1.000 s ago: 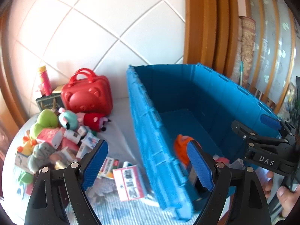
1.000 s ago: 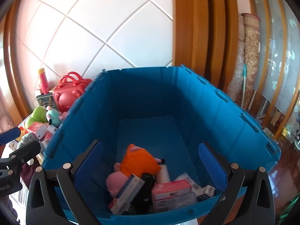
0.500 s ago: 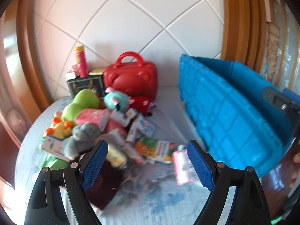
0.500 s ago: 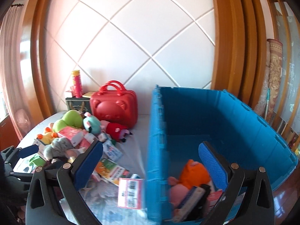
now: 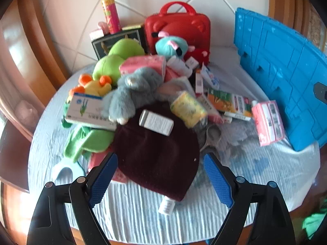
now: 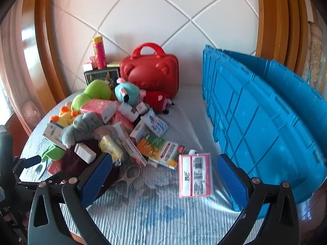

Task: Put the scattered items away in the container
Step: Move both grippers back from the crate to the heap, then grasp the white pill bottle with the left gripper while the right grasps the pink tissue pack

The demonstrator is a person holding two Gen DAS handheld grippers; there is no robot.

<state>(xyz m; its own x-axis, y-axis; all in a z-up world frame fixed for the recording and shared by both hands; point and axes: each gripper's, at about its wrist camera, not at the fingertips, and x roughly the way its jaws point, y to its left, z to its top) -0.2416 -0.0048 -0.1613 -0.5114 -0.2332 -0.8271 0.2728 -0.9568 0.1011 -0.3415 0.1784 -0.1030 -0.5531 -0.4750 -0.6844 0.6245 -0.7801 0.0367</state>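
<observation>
My left gripper (image 5: 160, 180) is open and empty, low over a dark maroon knit hat (image 5: 157, 157) at the near side of the pile. A small white box (image 5: 156, 122) lies on the hat. Behind it are a grey plush (image 5: 132, 89), a green plush (image 5: 116, 61), a teal plush (image 5: 171, 46), a yellow pack (image 5: 188, 109) and several cartons. My right gripper (image 6: 163, 179) is open and empty, with a pink box (image 6: 195, 175) lying flat on the cloth just ahead between its fingers. The blue crate (image 6: 255, 122) stands to the right; its inside is hidden.
A red bear-face case (image 6: 150, 73), a dark tin (image 6: 102, 76) and a pink-yellow tube (image 6: 98, 52) stand at the back against the tiled wall. Scissors (image 6: 128, 176) lie beside the hat. The striped cloth (image 6: 155, 214) covers a round table whose edge runs close below both grippers.
Both views have swung left and down, from the crate's inside to the pile on the table. Both grippers have stayed open with nothing in them.
</observation>
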